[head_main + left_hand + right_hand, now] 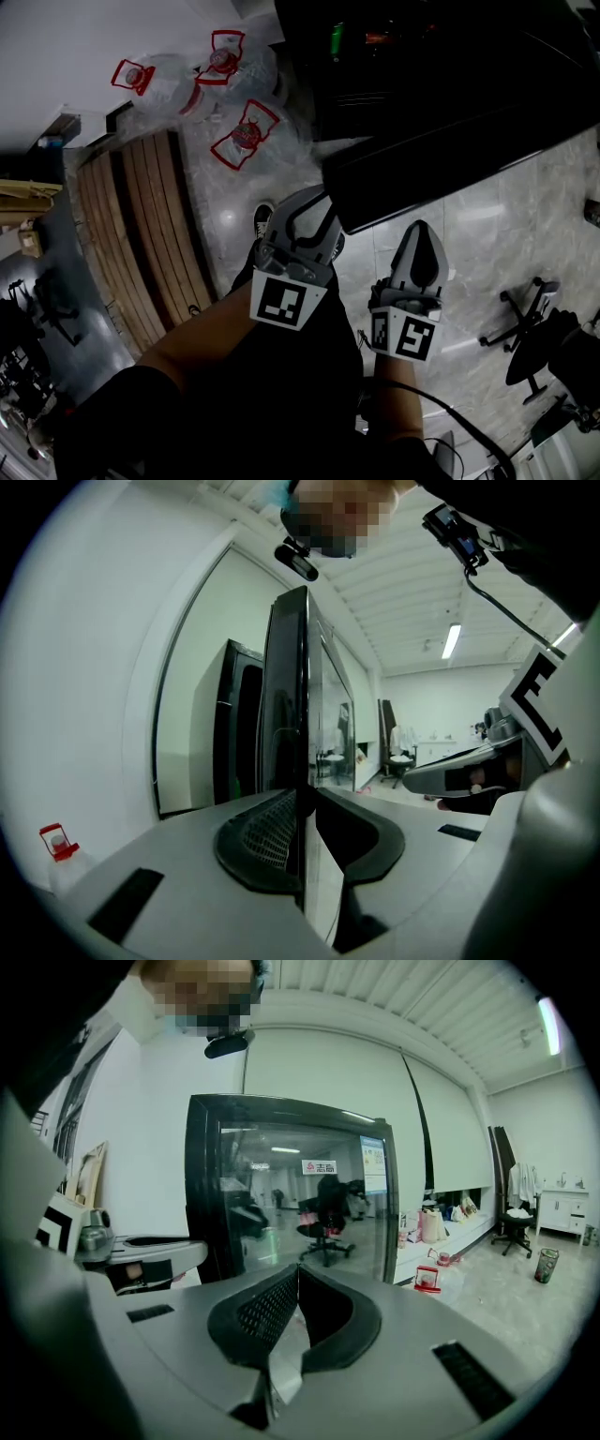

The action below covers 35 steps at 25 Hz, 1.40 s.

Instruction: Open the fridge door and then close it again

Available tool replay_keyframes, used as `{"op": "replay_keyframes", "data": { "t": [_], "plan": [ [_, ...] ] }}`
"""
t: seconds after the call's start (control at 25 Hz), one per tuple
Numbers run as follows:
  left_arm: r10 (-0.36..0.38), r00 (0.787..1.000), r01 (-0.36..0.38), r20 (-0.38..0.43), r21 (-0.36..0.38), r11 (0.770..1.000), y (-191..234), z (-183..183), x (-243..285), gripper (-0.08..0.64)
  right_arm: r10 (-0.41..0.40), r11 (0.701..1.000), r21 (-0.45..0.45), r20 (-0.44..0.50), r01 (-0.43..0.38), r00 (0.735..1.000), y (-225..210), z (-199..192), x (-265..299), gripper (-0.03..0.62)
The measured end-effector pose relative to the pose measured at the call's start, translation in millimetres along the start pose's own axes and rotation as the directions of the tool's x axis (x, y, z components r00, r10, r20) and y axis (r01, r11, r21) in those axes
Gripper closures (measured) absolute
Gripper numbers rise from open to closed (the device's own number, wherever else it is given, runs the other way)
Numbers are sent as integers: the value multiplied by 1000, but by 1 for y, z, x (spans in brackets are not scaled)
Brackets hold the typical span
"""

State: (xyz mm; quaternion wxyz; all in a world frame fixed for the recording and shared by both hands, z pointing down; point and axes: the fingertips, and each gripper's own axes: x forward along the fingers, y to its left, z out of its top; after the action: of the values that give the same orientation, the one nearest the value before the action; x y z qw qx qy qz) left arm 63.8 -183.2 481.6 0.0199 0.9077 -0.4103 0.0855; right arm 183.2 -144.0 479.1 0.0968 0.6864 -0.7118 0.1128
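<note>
The fridge door (450,150) stands swung out from the black fridge (412,56), a long dark slab reaching across the pale tiled floor (497,234) in the head view. Its free end lies right at the tip of the left tool (317,202). In the left gripper view the door's thin upright edge runs straight in between that tool's two jaws. The jaws stand a little apart, one pad on each side of the edge and close to it, with no firm clamp to be seen. The fridge's dark body shows behind and to the left of the edge. The right tool (418,232) sits beside the left one, just on the near side of the door and apart from it. Its jaws are closed together at the tips with nothing between them. In the right gripper view the door's glass front, framed in black, faces the tool and mirrors the room. Both tools point nearly level, slightly downward. To the left of the fridge three large water bottles (246,136) with red handles stand on the floor, next to a slatted wooden platform (141,225). An office chair (530,314) stands at the right.
</note>
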Motion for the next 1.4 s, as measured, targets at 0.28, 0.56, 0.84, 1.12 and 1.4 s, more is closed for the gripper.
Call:
{"op": "replay_keyframes", "data": {
  "t": [0.28, 0.56, 0.84, 1.12, 1.4],
  "plan": [
    [45, 999, -45, 13, 12, 999, 58, 5, 31, 476, 29, 1000, -6, -24, -29, 999, 16, 4, 13, 577],
    [40, 999, -39, 27, -20, 999, 88, 7, 51, 468, 25, 1000, -7, -7, -25, 1000, 19, 11, 20, 577],
    [87, 996, -88, 18, 5, 996, 88, 4, 47, 469, 5, 1000, 23, 6, -5, 1000, 20, 23, 18, 577],
    [98, 995, -97, 20, -46, 994, 78, 19, 19, 537, 59, 998, 0, 55, -59, 997, 45, 55, 8, 577],
    [-7, 998, 9, 65, -26, 1000, 45, 85, -28, 552, 144, 990, -24, 101, -142, 984, 76, 101, -12, 577]
  ]
}}
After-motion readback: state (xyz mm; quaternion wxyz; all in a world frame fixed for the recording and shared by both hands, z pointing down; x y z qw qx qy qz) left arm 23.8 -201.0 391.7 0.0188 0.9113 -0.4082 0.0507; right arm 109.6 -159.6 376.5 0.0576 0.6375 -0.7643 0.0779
